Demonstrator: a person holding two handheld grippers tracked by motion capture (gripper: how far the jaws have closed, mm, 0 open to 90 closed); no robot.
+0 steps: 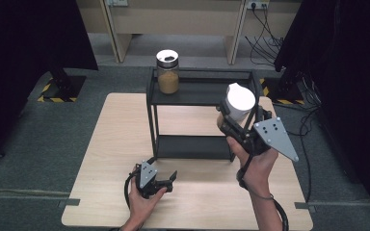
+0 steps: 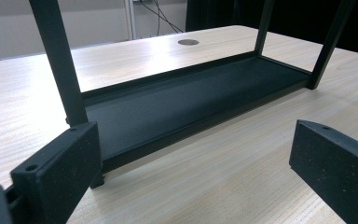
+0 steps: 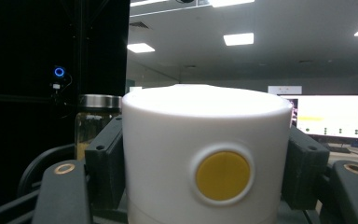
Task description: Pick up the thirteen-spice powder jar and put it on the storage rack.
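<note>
A: Beside the black shelf rack, at its right front corner, the right gripper was up in the air, and what a grip it had: both jaws pinched on the white container.

B: Right, the right gripper view had it too. The white container sat squarely between the jaws, pads pressed to its sides, a yellow round button facing the camera.

A: And where was it against the rack?

B: Level with the top shelf, just off its right end, clear of the wooden table. The glass jar with brown contents stood at the top shelf's left end, well apart from it.

A: And the left gripper?

B: Low on the table, in front of the rack's left front leg. Its jaws stood spread, nothing between them. The left gripper view looked along the rack's bottom shelf, bare and dark.
</note>
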